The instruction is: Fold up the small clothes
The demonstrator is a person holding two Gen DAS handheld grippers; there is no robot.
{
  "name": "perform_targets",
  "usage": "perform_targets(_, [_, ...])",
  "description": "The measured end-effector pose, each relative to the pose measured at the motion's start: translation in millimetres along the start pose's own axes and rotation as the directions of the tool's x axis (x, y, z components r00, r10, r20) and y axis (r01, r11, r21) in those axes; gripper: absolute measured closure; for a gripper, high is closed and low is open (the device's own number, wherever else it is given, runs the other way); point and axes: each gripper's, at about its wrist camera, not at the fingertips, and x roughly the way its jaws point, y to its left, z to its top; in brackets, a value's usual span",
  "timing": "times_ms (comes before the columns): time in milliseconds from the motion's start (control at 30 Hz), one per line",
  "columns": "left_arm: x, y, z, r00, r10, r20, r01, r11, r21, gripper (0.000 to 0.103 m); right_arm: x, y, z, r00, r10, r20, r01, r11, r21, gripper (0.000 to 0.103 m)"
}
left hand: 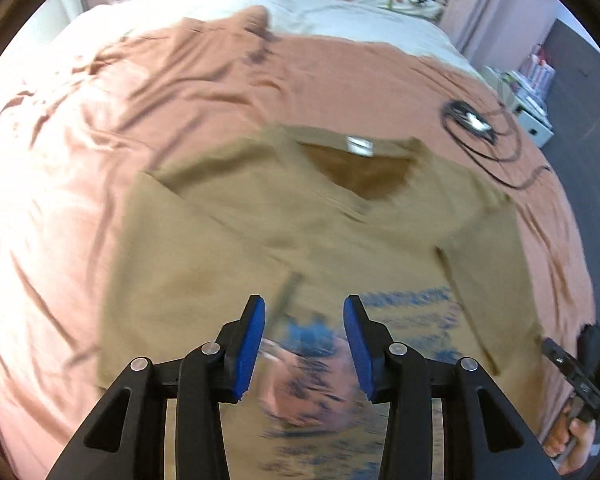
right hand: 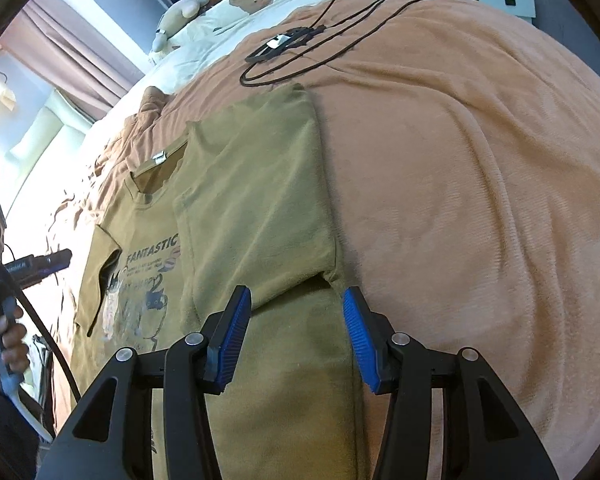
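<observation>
Left gripper (left hand: 304,344): hanging over the printed chest of the shirt (left hand: 228,240), blue pads parted, grasping nothing.

Right gripper (right hand: 296,336): hovering over the folded-in side panel of the shirt (right hand: 260,200), pads parted, gripping nothing; touching the cloth or not, impossible to tell.

Shirt: lying collar-up on the blanket (right hand: 480,180), one side with its sleeve already turned in over the body, hiding part of the print; other sleeve lying inward too in the left view, though blur making that uncertain.

Progress, judging so: lengthwise folds done or nearly; crosswise fold, hem to collar, remaining.

Cable (right hand: 300,56): coiling on the blanket just beyond the shirt's shoulder, apart from it.
</observation>
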Motion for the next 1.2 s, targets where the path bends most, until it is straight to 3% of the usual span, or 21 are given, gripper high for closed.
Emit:
perform_targets(167, [7,48,23,0.996,0.091,0.013,-0.091,0.996,-0.007,0.06,-1,-1,5,1.0,-0.017,0.022,0.018,1.0,-0.017,0.057])
perform_targets(433, [27,106,53,0.985,0.168,0.045,-0.167,0.985,-0.03,0.06,-3,-5,8,0.997,-0.052,0.048,0.054,0.998,-0.032,0.057])
perform_targets(633, [55,128,69,0.981,0.186,0.05,-0.184,0.982,-0.03,0.06,-3,1,9,0.995,-0.066,0.079,0.07,0.996,-0.05,0.057])
perform_targets(900, [100,150,78,0.987,0.158,0.025,-0.157,0.987,-0.044,0.06,3,-1,12,0.993,-0.083,0.082,0.088,0.994,-0.058,0.057])
perform_targets(1100, [120,153,81,0.994,0.111,0.021,-0.11,0.992,-0.056,0.072,9,-1,16,0.993,-0.094,0.072,0.1,0.993,-0.069,0.057])
perform_targets(1200, [118,155,81,0.994,0.099,0.051,-0.095,0.992,-0.088,0.093,12,-1,17,0.993,-0.1,0.067,0.106,0.991,-0.076,0.057])
